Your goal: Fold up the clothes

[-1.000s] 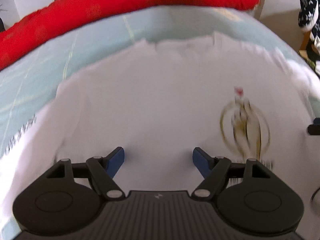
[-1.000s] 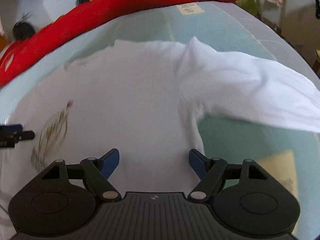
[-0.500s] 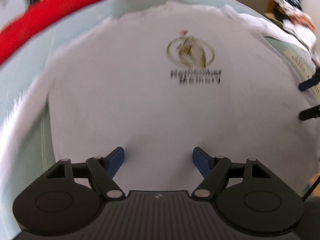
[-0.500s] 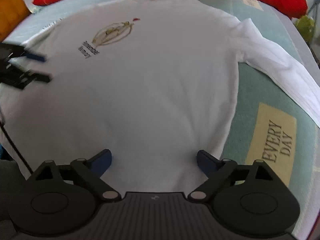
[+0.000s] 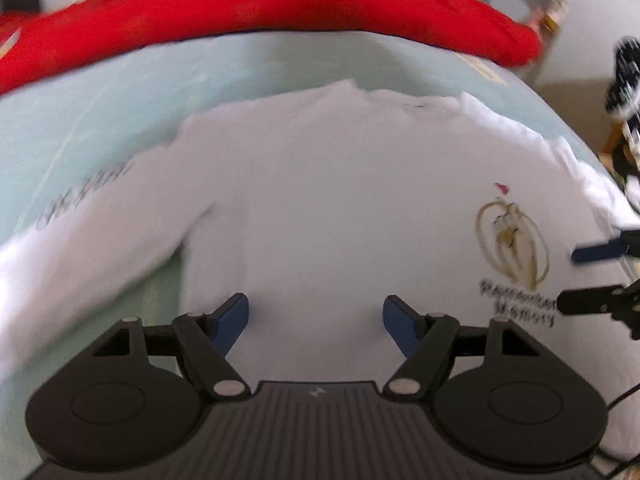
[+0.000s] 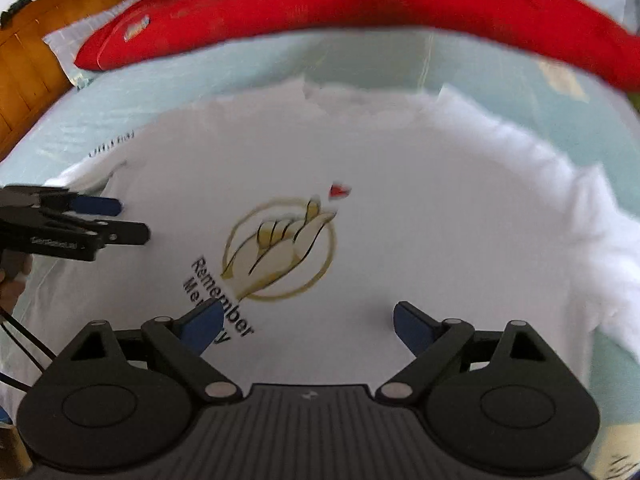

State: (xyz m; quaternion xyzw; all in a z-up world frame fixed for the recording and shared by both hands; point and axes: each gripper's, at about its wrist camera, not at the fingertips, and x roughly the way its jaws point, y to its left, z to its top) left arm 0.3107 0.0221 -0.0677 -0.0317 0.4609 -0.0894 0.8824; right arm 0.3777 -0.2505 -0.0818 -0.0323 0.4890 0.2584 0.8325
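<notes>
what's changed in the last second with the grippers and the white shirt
Both grippers swung around over the white shirt; neither took hold of anything. The right gripper now hangs over the shirt's hand logo, and the left gripper over its plain side by the sleeve. Both stayed open, and the shirt stayed spread flat, unfolded, before the red pillow.

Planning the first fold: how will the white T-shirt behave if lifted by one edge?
The white T-shirt will probably drape limply; its sleeve already lies rumpled. It looks thin, so likely light. It may drag along the bedsheet rather than slide cleanly.
</notes>
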